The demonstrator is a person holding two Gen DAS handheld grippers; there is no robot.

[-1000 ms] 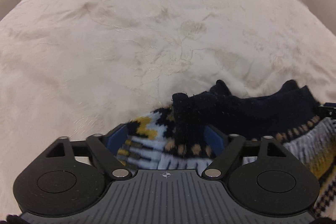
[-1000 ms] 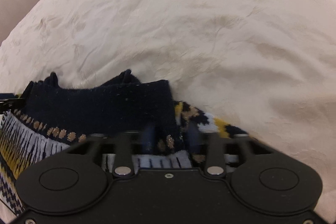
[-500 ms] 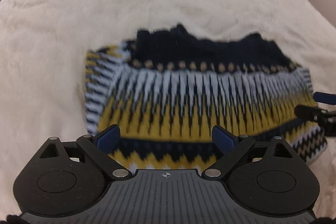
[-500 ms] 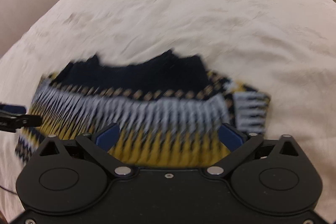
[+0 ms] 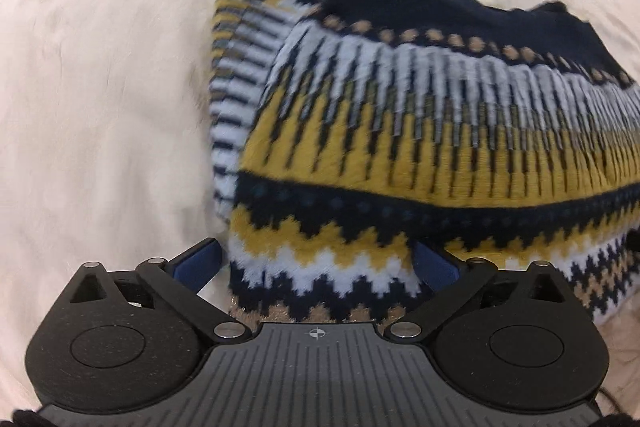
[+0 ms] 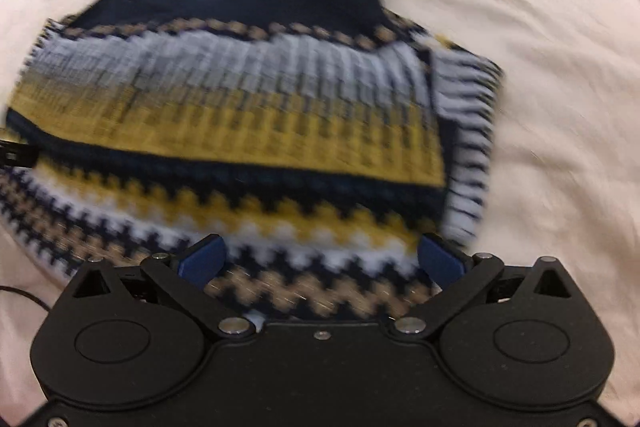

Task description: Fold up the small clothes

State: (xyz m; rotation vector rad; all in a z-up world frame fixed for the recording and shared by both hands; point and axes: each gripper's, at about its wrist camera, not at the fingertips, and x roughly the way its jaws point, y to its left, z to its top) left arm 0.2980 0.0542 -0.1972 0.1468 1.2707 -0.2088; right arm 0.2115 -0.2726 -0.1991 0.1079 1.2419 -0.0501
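Left wrist view: left gripper [image 5: 316, 263] opening, right gripper [image 6: 320, 257] released, above folded sweater [image 5: 420, 131].

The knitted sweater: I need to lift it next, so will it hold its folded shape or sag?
The sweater is a thick, soft knit, so it would probably droop off a single pinch. Its stacked layers look loose and may slide apart. It likely grips rather than slips.

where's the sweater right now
The folded sweater lies on the cream bedspread, filling the right of the left wrist view and the left of the right wrist view.
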